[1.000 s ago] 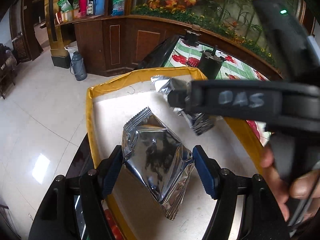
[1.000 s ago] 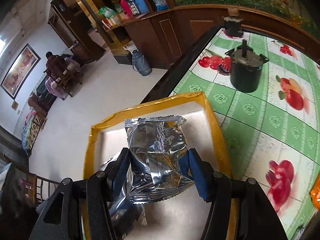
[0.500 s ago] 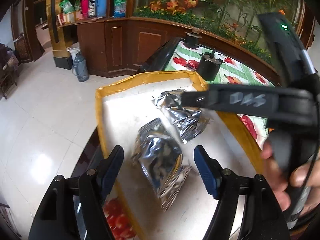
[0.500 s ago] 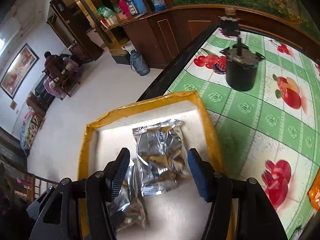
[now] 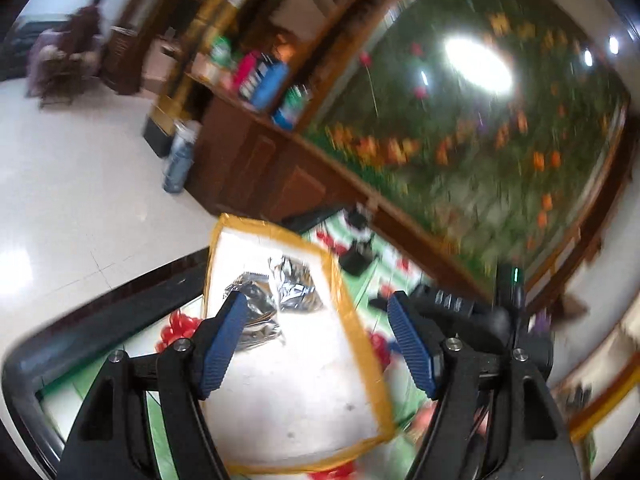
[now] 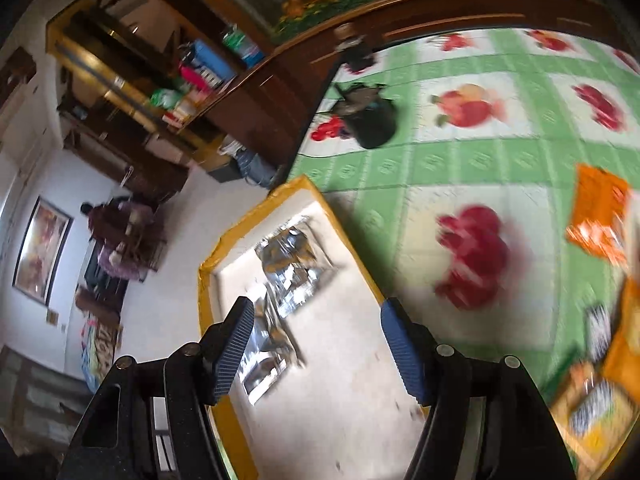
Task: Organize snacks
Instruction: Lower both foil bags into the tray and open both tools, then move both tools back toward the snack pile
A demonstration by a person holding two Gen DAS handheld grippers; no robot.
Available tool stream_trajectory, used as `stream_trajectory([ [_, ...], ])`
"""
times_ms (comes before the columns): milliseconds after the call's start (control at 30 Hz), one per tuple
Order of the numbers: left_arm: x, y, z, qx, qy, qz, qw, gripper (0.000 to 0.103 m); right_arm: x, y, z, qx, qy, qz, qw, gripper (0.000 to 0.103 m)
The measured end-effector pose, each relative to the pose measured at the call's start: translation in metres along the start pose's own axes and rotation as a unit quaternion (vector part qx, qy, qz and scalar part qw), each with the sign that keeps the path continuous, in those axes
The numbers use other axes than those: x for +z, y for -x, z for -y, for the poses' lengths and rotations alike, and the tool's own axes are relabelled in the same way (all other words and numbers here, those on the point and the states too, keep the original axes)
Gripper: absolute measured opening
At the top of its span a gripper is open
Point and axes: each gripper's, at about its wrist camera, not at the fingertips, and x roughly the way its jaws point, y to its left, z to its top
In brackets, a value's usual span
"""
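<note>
- Two silver snack packets (image 6: 294, 276) lie at the far end of the yellow-rimmed tray (image 6: 344, 224), at the bench (image 6: 472, 168) edge.
- Black pot (image 6: 370, 118) and orange packets (image 6: 598, 216) sit apart on the bench.
- Left tongs (image 5: 316, 344) and right tongs (image 6: 316, 350), jaws just widened, hang empty above the tray.

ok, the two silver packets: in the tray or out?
In. Both silver packets lie flat on the white floor of the yellow-rimmed tray, clear of both claws' blue pads.
</note>
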Motion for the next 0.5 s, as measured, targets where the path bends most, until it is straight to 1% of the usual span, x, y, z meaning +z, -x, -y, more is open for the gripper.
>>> stream_trajectory([
  [33, -0.004, 0.006, 0.003, 0.005, 0.005, 0.014, 0.9999, 0.08, -0.006, 0.005, 0.003, 0.007, -0.007, 0.001, 1.0, 0.071],
  [67, -0.009, 0.013, 0.005, 0.014, 0.008, 0.029, 0.9994, 0.082, -0.013, 0.011, 0.007, 0.021, -0.016, 0.0, 1.0, 0.071],
  [100, -0.014, 0.019, 0.009, 0.027, 0.008, 0.046, 0.9985, 0.087, -0.019, 0.018, 0.011, 0.034, -0.024, -0.001, 0.999, 0.071],
  [133, -0.015, 0.023, 0.009, 0.032, 0.005, 0.049, 0.9983, 0.088, -0.024, 0.023, 0.014, 0.049, -0.029, 0.0, 0.998, 0.071],
  [200, -0.021, 0.026, 0.014, 0.035, 0.007, 0.044, 0.9984, 0.088, -0.034, 0.034, 0.022, 0.09, -0.047, -0.002, 0.995, 0.071],
  [300, -0.031, 0.04, 0.024, 0.035, 0.007, 0.055, 0.9978, 0.088, -0.052, 0.047, 0.029, 0.134, -0.082, -0.003, 0.988, 0.071],
  [367, -0.036, 0.048, 0.034, 0.033, -0.009, 0.055, 0.9979, 0.088, -0.06, 0.057, 0.03, 0.15, -0.093, 0.011, 0.984, 0.071],
  [400, -0.039, 0.051, 0.041, 0.029, -0.021, 0.046, 0.9983, 0.088, -0.063, 0.065, 0.031, 0.152, -0.093, 0.026, 0.984, 0.071],
  [433, -0.04, 0.052, 0.043, 0.026, -0.023, 0.041, 0.9985, 0.088, -0.064, 0.07, 0.031, 0.152, -0.091, 0.034, 0.984, 0.071],
  [500, -0.041, 0.061, 0.046, 0.026, -0.025, 0.036, 0.9987, 0.088, -0.064, 0.082, 0.031, 0.148, -0.069, 0.035, 0.986, 0.071],
])
